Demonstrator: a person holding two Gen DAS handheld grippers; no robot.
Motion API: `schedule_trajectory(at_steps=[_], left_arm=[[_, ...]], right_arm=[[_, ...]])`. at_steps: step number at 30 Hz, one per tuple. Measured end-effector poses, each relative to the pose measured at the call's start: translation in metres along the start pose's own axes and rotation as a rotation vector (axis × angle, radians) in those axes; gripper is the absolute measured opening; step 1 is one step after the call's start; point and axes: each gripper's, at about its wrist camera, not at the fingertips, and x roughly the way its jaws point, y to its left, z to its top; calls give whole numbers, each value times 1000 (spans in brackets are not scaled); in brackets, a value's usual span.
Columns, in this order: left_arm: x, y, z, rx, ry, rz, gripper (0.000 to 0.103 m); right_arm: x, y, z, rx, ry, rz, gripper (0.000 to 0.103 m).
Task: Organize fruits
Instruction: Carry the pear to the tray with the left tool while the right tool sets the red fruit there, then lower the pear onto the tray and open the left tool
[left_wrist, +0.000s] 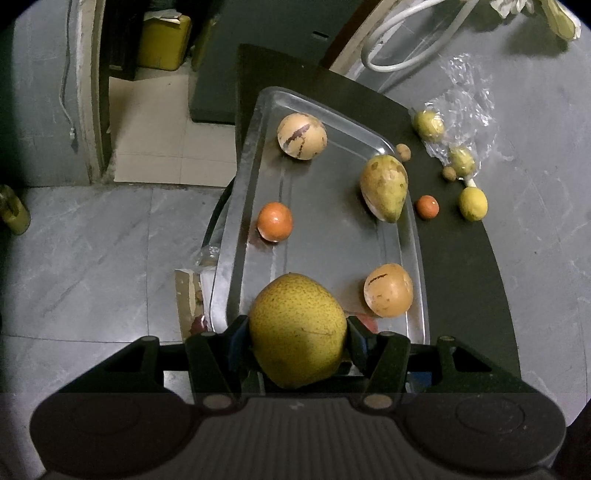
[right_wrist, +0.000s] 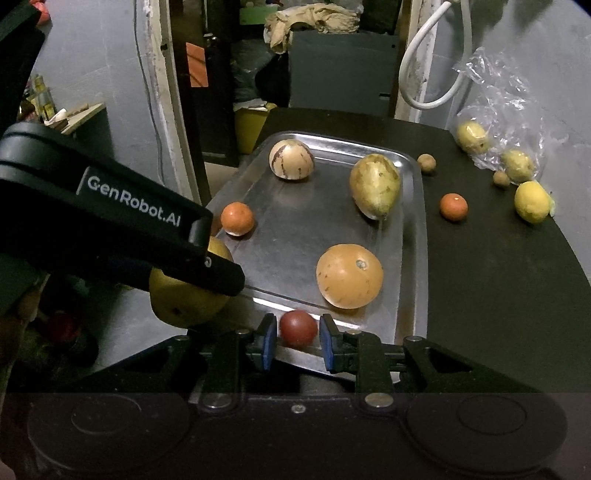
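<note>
A: What did the left gripper (left_wrist: 297, 326) have?

B: A big yellow pear (left_wrist: 297, 330), clamped between both fingers, above the near left corner of the tray (left_wrist: 332, 236).

A: And the right gripper (right_wrist: 297, 341)?

B: Its blue pads (right_wrist: 266, 341) flanked a dark red fruit (right_wrist: 297, 328) at the tray's near edge. Whether they pressed it, I couldn't tell.

A: What was on the tray?

B: Two tan melons (right_wrist: 291, 159) (right_wrist: 349, 276), a mango (right_wrist: 375, 185) and an orange (right_wrist: 237, 218).

A: Off it?

B: On the black table (right_wrist: 491, 266), right of the tray: a small orange (right_wrist: 453, 206), a lemon (right_wrist: 532, 202), two brown nuts (right_wrist: 426, 163) (right_wrist: 501, 179), and two yellow fruits (right_wrist: 471, 137) (right_wrist: 517, 165) by a plastic bag (right_wrist: 506, 96).
</note>
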Motion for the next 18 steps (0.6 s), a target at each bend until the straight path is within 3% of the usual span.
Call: schedule_trajectory(at_steps=[5,13,18], left_arm=[[-1,-1,-1,8,4,0,60],[-4,-3,2,24,8,-6,61],[-8,-12,2,60,1,-11,70]], right_arm=[[-1,0,-1,6,2,-7,28],[-8,-2,-3,27,-5,-33,44],[-15,-4,-3,42,-19,-47,58]])
